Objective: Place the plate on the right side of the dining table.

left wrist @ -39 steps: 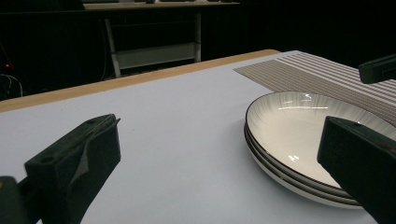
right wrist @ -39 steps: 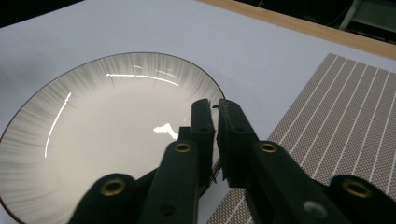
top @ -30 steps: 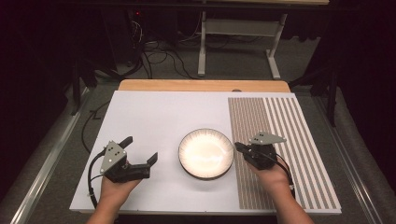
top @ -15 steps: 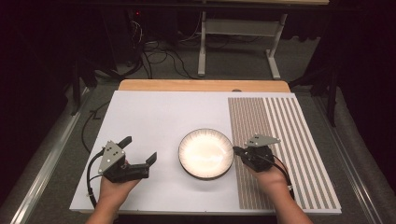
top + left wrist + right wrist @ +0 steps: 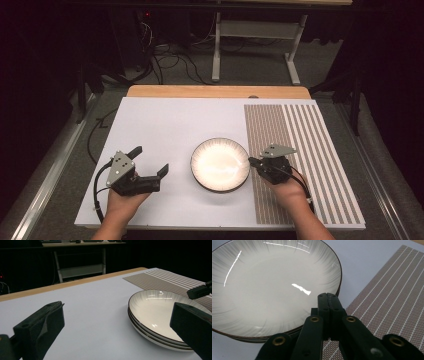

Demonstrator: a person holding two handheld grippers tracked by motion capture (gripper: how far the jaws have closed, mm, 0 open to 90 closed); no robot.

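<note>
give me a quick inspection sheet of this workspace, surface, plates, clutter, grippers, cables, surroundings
surface: white board with a striped mat on its right part; wooden edge at the far side.
job's things: stack of plates, three rims seen in the left gripper view, pale with dark rim, lying partly beside the mat.
clutter: nothing seen.
grippers: left gripper open, jaws wide, on the board left of the stack; right gripper shut, tips at the stack's right rim, nothing between them.
cables: black cable loops from the left gripper; loose cables on the floor beyond.
surroundings: dark room, metal table frame behind.
</note>
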